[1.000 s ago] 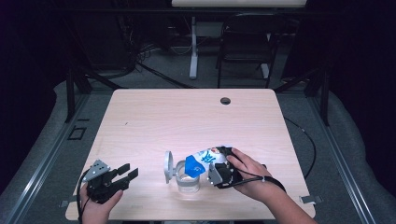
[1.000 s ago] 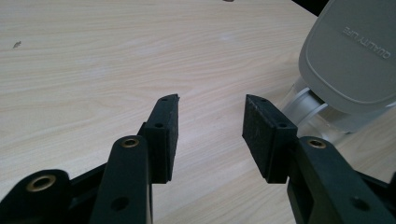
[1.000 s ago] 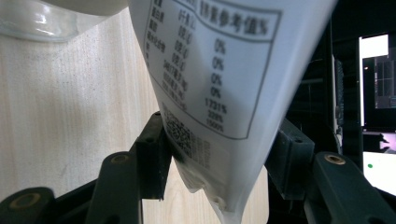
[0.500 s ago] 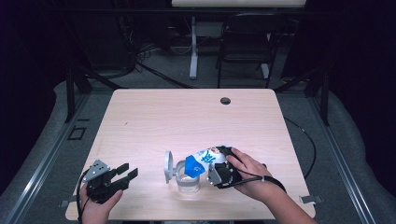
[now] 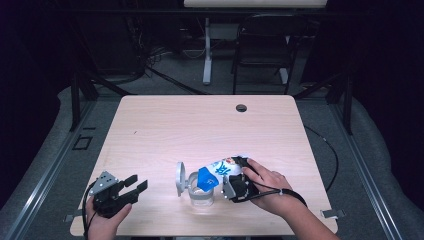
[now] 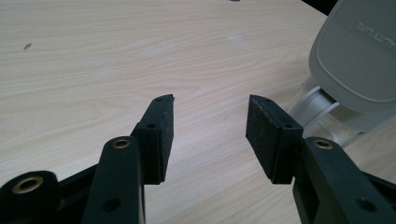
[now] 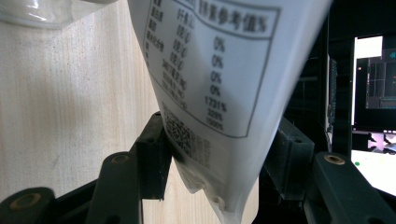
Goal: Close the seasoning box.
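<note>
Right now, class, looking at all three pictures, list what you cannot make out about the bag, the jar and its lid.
- Bag mouth: in the high view too small to tell whether anything pours out.
- Jar contents: clear glass, too small in the high view; cut off by the top edge in the right claw view.
- Lid lettering: cut off by the right edge of the left claw view.
- Bag's print: blurred in the right claw view.

The high view looks forward and down from above the near edge of the table [image 5: 165, 125], taking in all of it and the dark floor beyond. The left gripper view sits low at the near left, close over the wood, facing right toward the container [image 6: 355, 70]. The right gripper view is pressed close against the bag [image 7: 219, 84], with table on its left. All 3 views share the container [image 5: 197, 192] at the table's near middle.
</note>
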